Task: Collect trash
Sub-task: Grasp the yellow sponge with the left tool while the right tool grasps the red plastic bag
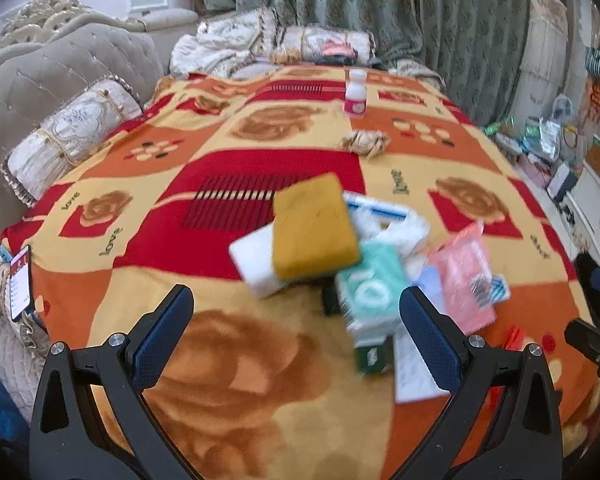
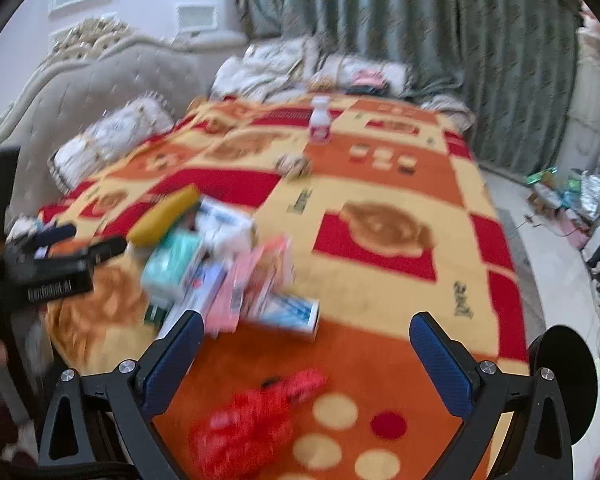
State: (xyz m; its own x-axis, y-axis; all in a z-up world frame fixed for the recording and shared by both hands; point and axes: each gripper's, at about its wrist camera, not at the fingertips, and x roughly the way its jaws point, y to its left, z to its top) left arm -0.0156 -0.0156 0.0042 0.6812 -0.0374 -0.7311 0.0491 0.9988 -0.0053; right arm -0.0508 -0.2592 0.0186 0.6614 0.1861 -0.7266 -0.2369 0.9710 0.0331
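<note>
A heap of trash lies on the patterned blanket (image 1: 148, 216): a yellow sponge (image 1: 314, 226) on a white block (image 1: 256, 266), a teal-and-white packet (image 1: 370, 288), a pink packet (image 1: 466, 276) and a blue-and-white box (image 2: 290, 312). Farther back sit a crumpled paper ball (image 1: 365, 142) and a small white bottle (image 1: 355, 94). My left gripper (image 1: 296, 320) is open just short of the heap, nothing between its fingers. My right gripper (image 2: 306, 344) is open above a red plastic bag (image 2: 256, 420) lying on the blanket. The left gripper (image 2: 84, 244) shows at the left of the right wrist view.
A tufted headboard (image 1: 60, 68) and bolster pillow (image 1: 68, 136) border the bed's left side. Folded bedding (image 1: 236, 48) is stacked at the far end before green curtains (image 1: 420, 12). A phone (image 1: 20, 284) lies at the left edge. Clutter covers the floor at right (image 2: 572, 196).
</note>
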